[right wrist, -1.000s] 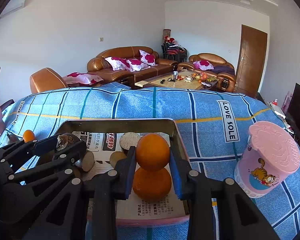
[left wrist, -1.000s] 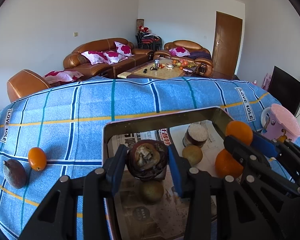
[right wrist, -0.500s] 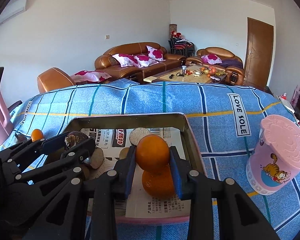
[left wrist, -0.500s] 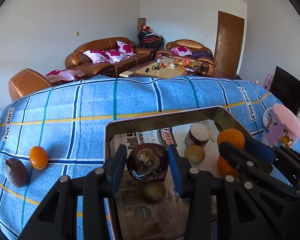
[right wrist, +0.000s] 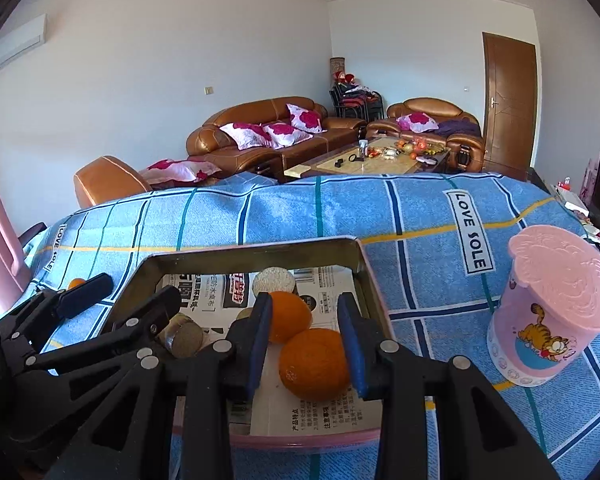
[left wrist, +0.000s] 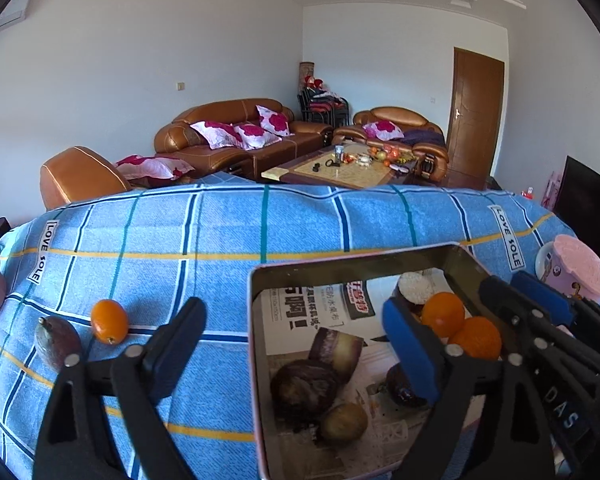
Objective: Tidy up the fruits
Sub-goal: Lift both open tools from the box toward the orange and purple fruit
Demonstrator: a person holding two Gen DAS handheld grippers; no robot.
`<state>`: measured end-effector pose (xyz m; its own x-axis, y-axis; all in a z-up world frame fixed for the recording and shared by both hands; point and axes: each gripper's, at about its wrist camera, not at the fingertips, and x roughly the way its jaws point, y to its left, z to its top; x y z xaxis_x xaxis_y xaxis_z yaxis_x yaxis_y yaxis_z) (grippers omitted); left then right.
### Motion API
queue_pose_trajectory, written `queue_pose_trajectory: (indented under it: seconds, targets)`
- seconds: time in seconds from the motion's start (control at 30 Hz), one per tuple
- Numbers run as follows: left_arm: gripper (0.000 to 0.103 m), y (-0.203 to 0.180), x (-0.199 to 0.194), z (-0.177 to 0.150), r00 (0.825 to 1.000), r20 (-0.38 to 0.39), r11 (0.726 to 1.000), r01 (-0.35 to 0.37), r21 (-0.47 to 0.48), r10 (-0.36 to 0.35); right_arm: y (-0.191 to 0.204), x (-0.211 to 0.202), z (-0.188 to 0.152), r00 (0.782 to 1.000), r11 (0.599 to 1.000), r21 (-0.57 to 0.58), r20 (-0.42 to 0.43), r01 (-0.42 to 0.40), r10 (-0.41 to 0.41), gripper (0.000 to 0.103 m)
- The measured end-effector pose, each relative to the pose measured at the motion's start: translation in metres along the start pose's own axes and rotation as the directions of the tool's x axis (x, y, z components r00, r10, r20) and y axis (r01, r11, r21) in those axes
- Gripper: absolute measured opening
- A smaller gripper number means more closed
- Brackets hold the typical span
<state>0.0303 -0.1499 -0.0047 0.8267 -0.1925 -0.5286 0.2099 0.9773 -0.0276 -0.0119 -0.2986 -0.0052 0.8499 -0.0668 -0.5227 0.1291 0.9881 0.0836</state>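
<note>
1. Already most of the fruit lies in the shallow metal tray with a pink rim (left wrist: 256,320), which is lined with newspaper and sits on the blue checked cloth (left wrist: 204,232) covering the table.
2. Inside the tray, in the left wrist view, are a dark brown shrivelled round fruit (left wrist: 302,386), a yellow-brown round fruit (left wrist: 342,422) just near of it, a cut purple-skinned piece (left wrist: 338,350), another dark fruit (left wrist: 404,390) partly hidden behind a blue pad, a pale-topped cut piece (left wrist: 414,286) at the far side, and two oranges.
3. Two fruits are left outside, well to the left of the tray on the cloth: a small oval orange kumquat-like fruit (left wrist: 109,321) and a dull purple-brown pear-shaped fruit (left wrist: 57,342), lying just beside each other.
4. By my judgement the task is well along, with those two still to bring in.
5. Over the tray's near left edge, the left gripper (left wrist: 292,340) points forward and downward, its jaws opening and already spread wide, with nothing pressed between the pads.
6. Low over the tray's near right part, the right gripper (right wrist: 306,346) points the same way, its jaws narrow around the nearer large orange (right wrist: 314,364); I cannot tell whether the pads pinch it or it rests on the paper.
7. Farther in, the second orange (right wrist: 288,316) touches the first; a pink cartoon-printed plastic cup (right wrist: 552,304) stands right of the tray.
</note>
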Motion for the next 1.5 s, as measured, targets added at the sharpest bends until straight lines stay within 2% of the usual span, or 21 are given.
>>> queue_pose_trajectory:
  seconds: [0.07, 0.17, 0.2, 0.3, 0.43, 0.53, 0.6, 0.77, 0.93, 1.23, 1.5]
  targets:
    - [0.103, 0.009, -0.008, 0.003, 0.999, 0.045, 0.999, 0.002, -0.037, 0.0, -0.002, -0.008, 0.002, 0.999, 1.0, 0.008, 0.049, 0.018, -0.018, 0.039]
    - [0.103, 0.019, -0.015, 0.008, 0.997, 0.075, 0.998, -0.006, -0.066, 0.011, -0.005, -0.021, 0.004, 0.989, 0.998, 0.021, 0.138, 0.051, -0.054, 0.069]
    - [0.103, 0.023, -0.015, 0.008, 0.997, 0.079, 0.997, -0.013, -0.071, 0.018, -0.005, -0.027, 0.004, 0.982, 0.998, 0.023, 0.175, 0.061, -0.064, 0.074]
    - [0.103, 0.03, -0.014, 0.009, 0.996, 0.073, 0.996, -0.037, -0.078, 0.043, -0.001, -0.036, 0.005, 0.966, 0.996, 0.005, 0.241, 0.09, -0.089, 0.077]
    - [0.103, 0.036, -0.018, 0.008, 0.993, 0.091, 0.995, -0.065, -0.081, 0.073, 0.003, -0.041, 0.006, 0.953, 0.992, -0.015, 0.278, 0.128, -0.119, 0.078]
    - [0.103, 0.039, -0.022, 0.006, 0.988, 0.116, 0.993, -0.093, -0.066, 0.1, 0.005, -0.049, 0.005, 0.933, 0.989, -0.016, 0.335, 0.148, -0.134, 0.079]
    - [0.103, 0.039, -0.023, 0.004, 0.985, 0.124, 0.992, -0.113, -0.051, 0.119, 0.008, -0.051, 0.003, 0.926, 0.986, -0.02, 0.349, 0.164, -0.146, 0.087]
    - [0.103, 0.038, -0.025, -0.002, 0.982, 0.119, 0.989, -0.145, -0.013, 0.146, 0.006, -0.044, 0.004, 0.942, 0.987, -0.01, 0.3, 0.16, -0.15, 0.087]
    - [0.103, 0.041, -0.03, -0.006, 0.982, 0.115, 0.989, -0.15, -0.012, 0.15, 0.0, -0.045, 0.0, 0.946, 0.985, 0.034, 0.276, 0.169, -0.172, 0.087]
    - [0.103, 0.044, -0.037, -0.01, 0.983, 0.105, 0.988, -0.153, -0.01, 0.154, 0.007, -0.054, -0.007, 0.94, 0.977, 0.044, 0.27, 0.206, -0.211, 0.087]
    - [0.103, 0.048, -0.047, -0.015, 0.984, 0.121, 0.991, -0.134, 0.03, 0.129, 0.005, -0.065, -0.013, 0.924, 0.961, 0.088, 0.263, 0.263, -0.277, 0.087]
